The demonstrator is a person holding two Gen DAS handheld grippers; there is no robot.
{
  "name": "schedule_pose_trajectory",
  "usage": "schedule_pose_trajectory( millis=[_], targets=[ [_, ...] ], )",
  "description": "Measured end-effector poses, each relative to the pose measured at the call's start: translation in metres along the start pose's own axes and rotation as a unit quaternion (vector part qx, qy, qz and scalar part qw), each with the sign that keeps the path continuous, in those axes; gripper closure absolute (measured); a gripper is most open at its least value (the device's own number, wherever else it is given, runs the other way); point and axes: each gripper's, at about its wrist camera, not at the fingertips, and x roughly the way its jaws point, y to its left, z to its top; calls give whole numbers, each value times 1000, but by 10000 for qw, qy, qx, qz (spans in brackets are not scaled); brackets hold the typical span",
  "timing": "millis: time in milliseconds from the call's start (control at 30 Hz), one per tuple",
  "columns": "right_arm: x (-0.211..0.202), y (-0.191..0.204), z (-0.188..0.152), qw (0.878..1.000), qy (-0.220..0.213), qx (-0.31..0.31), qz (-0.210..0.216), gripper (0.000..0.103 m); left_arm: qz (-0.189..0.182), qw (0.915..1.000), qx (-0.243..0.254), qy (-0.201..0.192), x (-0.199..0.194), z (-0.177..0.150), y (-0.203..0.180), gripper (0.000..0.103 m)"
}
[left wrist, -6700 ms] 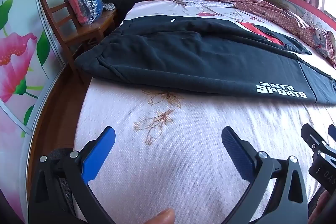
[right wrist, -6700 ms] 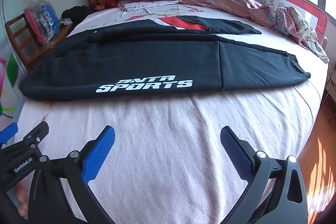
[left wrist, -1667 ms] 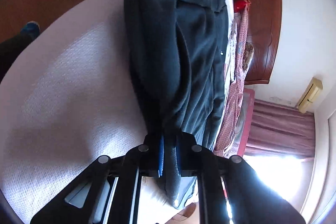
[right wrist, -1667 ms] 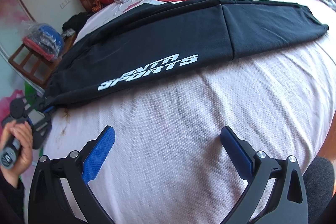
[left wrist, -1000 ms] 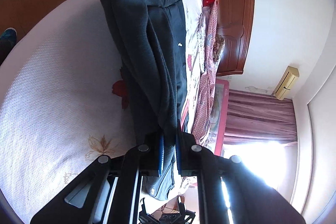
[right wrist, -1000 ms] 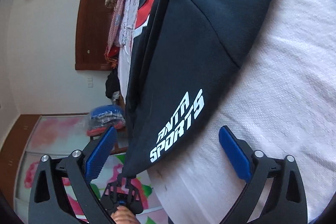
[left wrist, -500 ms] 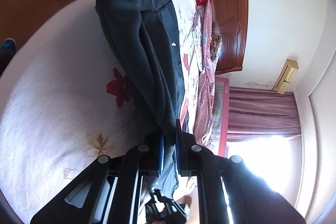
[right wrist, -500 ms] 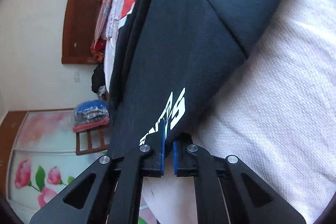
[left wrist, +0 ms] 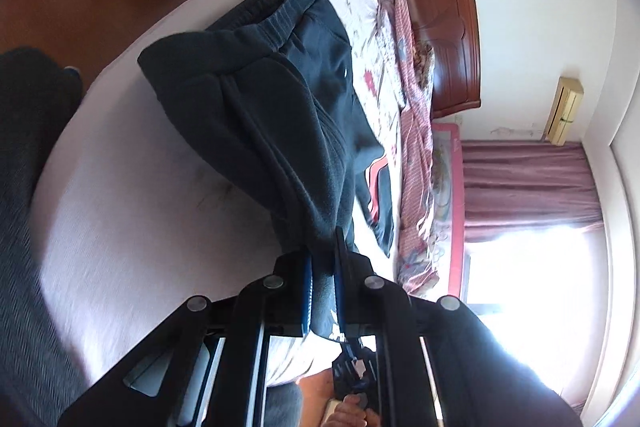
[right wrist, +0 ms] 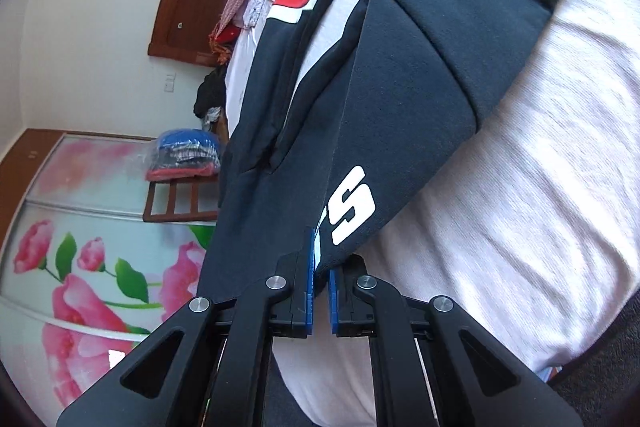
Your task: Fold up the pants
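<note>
Left gripper [left wrist: 322, 259] clamped on waist end of black sweatpants [left wrist: 256, 107], lifted off pink bedspread [left wrist: 132, 211]. Right gripper [right wrist: 320, 263] clamped on the leg's edge by the white lettering [right wrist: 352, 203]; trouser legs lie along the bed.

Matt, fleecy dark cloth pants [left wrist: 256, 115] between my matt black plastic fingers [right wrist: 308, 283]; textured woven bed sheet [right wrist: 500, 211]; glossy wooden headboard [left wrist: 444, 7].

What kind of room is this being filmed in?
Most likely a home bedroom: a bed with a pale pink sheet and a wooden headboard, a curtained window, and a wardrobe door painted with pink flowers.
</note>
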Motion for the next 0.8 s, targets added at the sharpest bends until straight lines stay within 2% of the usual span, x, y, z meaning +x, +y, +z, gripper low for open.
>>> schedule_pose_trajectory(
  millis=[133,200,233,267,333,400,433,467,533,567,600,633,700,767,800],
  targets=[
    [-10,-12,-17,9995,187,-193,-185,99,522,9979,360,110,-18,-20,-2,94],
    [-4,-17,-22,9967,311,-470,-588,98,864,9944,519,314,-17,-23,1,94],
    [2,-20,-22,9936,453,-618,-830,94,1137,9913,551,362,-16,-21,1,93],
    [5,-26,-21,9909,632,-580,-1037,70,1402,9876,659,260,-20,-21,1,93],
    [-8,-30,-17,9955,604,-373,-635,64,1624,9797,1170,-97,-29,-17,-14,89],
    [-37,-29,-3,9941,46,-617,-886,63,1813,9688,1626,-470,-37,-18,-33,58],
    [-54,-34,8,9932,-288,-579,-970,63,1782,9629,1886,-737,-41,-20,-43,33],
    [-72,-43,21,9922,-638,-377,-1006,63,1762,9543,2236,-910,-41,-22,-53,22],
    [-108,-68,57,9826,-1369,169,-1242,63,1555,9365,2983,-991,-23,-23,-76,21],
    [-123,-77,75,9759,-1663,319,-1376,63,1428,9303,3255,-905,-10,-21,-85,20],
    [-137,-85,93,9676,-1961,444,-1526,63,1449,9245,3429,-815,5,-21,-93,20],
    [-148,-91,112,9589,-2171,510,-1752,63,1473,9226,3488,-740,14,-20,-97,16],
    [-161,-100,142,9448,-2462,583,-2084,63,1468,9246,3478,-500,35,-19,-103,14],
    [-169,-114,167,9345,-2659,859,-2205,63,1446,9292,3392,-263,44,-24,-105,8],
    [-171,-120,177,9346,-2677,945,-2144,63,1452,9293,3389,-215,38,-35,-101,7]
  ],
)
